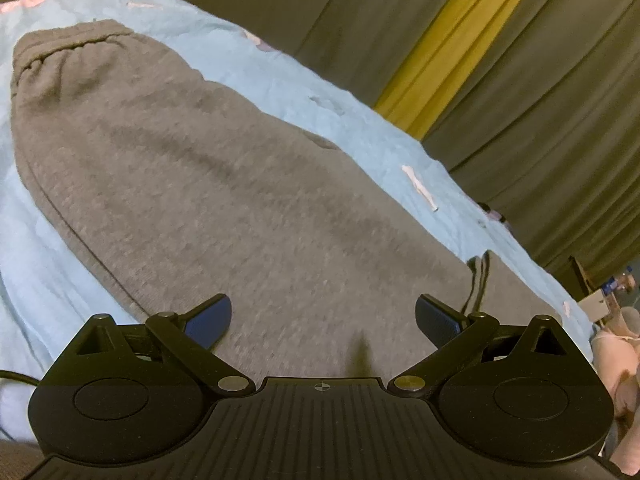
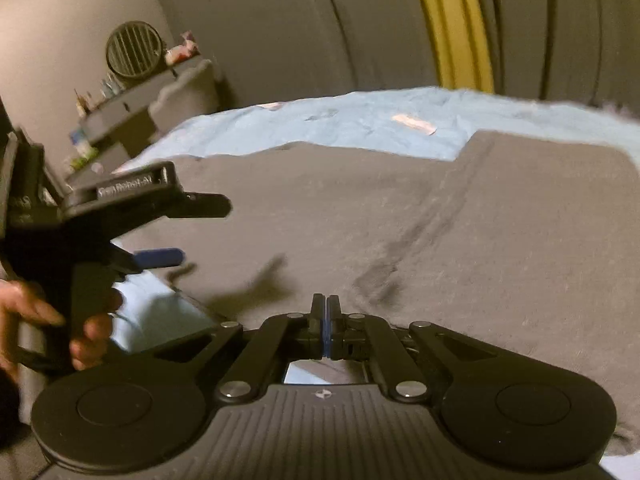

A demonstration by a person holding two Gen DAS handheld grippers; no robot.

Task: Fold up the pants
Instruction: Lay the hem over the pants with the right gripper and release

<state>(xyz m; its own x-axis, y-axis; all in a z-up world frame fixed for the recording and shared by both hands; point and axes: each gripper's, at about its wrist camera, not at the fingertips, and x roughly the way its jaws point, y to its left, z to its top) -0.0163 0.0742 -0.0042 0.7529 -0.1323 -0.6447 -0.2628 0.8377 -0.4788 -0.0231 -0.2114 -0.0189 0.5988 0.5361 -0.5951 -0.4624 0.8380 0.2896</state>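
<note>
The grey knitted sweatpants [image 1: 224, 184] are spread flat on the light-blue bed sheet [image 1: 304, 80], ready for folding. The left tool [image 1: 323, 320] is held spread above the cloth; the right tool [image 2: 326, 320] is pressed together, nothing pinched, presumably for smoothing.

A light blue bedsheet [image 1: 280, 80] with small pink marks covers the bed. Beyond its far edge hang grey curtains [image 1: 540, 100] with a yellow strip [image 1: 452, 40] between them. Far to the left, a round slatted fan [image 2: 134, 54] sits on a cluttered grey shelf [image 2: 132, 114] against the pale wall.
</note>
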